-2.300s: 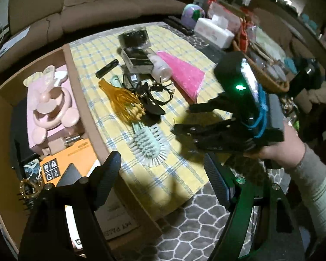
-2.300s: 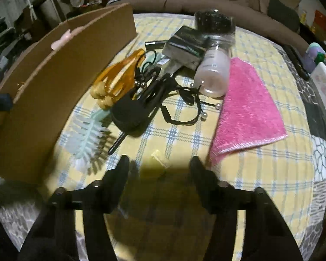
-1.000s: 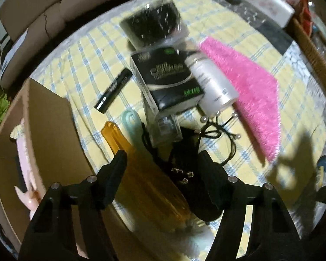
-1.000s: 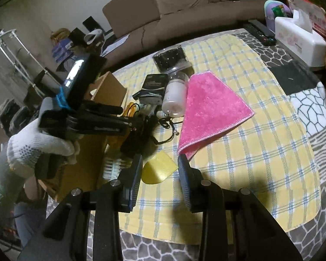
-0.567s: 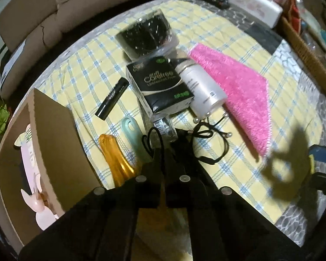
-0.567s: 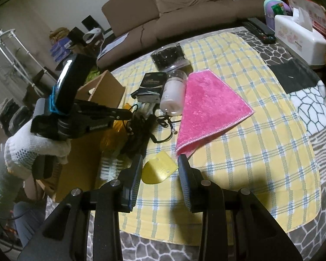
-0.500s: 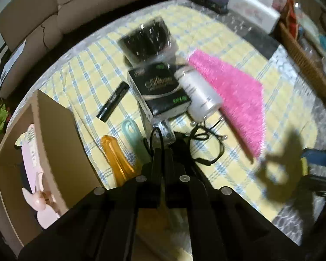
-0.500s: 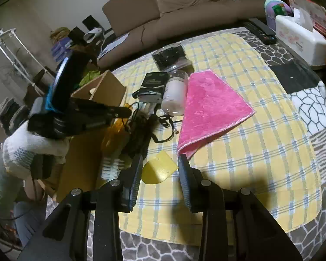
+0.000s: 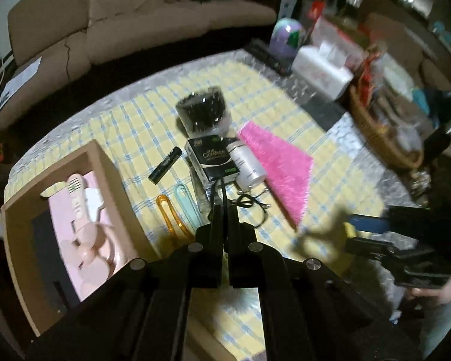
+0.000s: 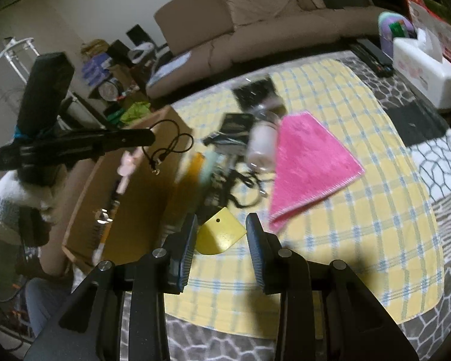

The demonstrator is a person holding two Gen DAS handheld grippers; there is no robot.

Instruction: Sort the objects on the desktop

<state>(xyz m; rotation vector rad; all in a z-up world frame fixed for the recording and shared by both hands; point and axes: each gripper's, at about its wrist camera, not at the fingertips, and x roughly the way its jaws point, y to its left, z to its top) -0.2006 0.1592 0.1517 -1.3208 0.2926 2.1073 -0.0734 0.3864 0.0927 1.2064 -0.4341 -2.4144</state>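
Note:
My left gripper (image 9: 224, 210) is shut on a black cord (image 10: 168, 146) and holds it in the air beside the cardboard box (image 9: 18, 240); it also shows in the right wrist view (image 10: 148, 141). My right gripper (image 10: 221, 228) holds a flat yellow scraper (image 10: 219, 236) between its pads, above the checked cloth (image 10: 375, 225). On the cloth lie a pink towel (image 9: 278, 162), a white bottle (image 9: 246, 165), a black carton (image 9: 213, 158), a black tube (image 9: 165, 168), an orange comb (image 9: 170, 219) and a mint brush (image 9: 188, 201).
The box holds a pink fan (image 9: 87, 237) and dark items. A clear tub of black pieces (image 9: 203, 112) stands at the back. A tissue box (image 10: 424, 66), a remote (image 10: 372, 52), a wicker basket (image 9: 385, 138) and a sofa (image 9: 135, 15) surround the table.
My left gripper has shut on the black cord, lifted it off the pile and carried it up and left toward the box. My right gripper keeps the yellow scraper and has hardly moved.

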